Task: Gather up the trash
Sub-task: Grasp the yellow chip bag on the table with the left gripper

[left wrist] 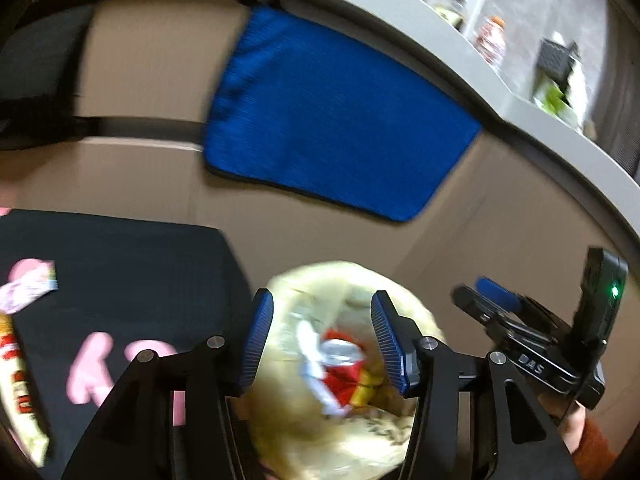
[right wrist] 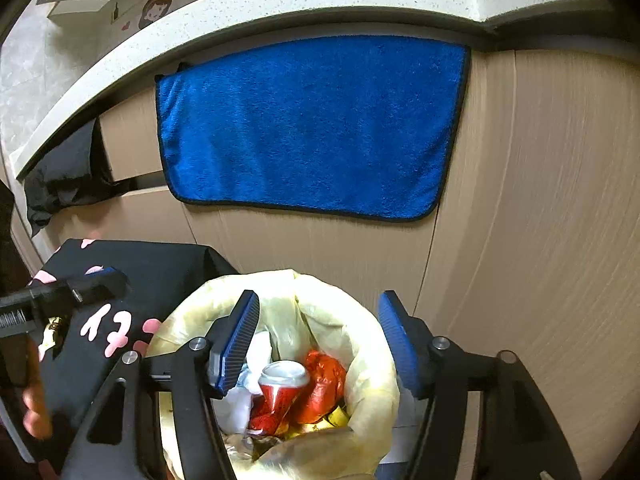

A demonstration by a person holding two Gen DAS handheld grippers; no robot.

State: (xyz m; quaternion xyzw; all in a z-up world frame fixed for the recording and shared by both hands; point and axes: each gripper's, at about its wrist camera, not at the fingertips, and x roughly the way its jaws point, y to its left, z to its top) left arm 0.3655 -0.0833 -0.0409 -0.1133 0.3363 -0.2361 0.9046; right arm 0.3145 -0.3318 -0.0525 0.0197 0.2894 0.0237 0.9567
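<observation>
Both claws hang over the trash bin, and both stand with their blue pads apart, holding nothing. The left claw (left wrist: 322,344) is above the bin's left side; the right claw (right wrist: 318,340) is above its middle, looking straight down into it.

The bin is lined with a pale yellow bag (right wrist: 372,364) whose rim is folded over the edge. It stands on the floor against a wood-grain cabinet front, just beside a low surface covered in a black cloth (right wrist: 160,276) with pink marks. A blue towel (right wrist: 312,128) hangs on the cabinet above it.

Inside the bag lie a red soda can (right wrist: 282,386), a crumpled red wrapper (right wrist: 324,380) touching it, white crumpled paper (right wrist: 256,356) to the left, and yellow scraps lower down.

More trash waits on the black cloth: a pink and white wrapper (left wrist: 28,286) and a long cream packet with red print (left wrist: 18,380), both well apart from the bin. The left view is blurred, so the packet may be a snack stick, though I cannot be sure.

These pieces should be very light, thin and slippery, lying flat on soft cloth. A pinch on a raised or crinkled edge, or across the packet's narrow width, looks the safest hold; pressing too deep risks catching the cloth as well.
</observation>
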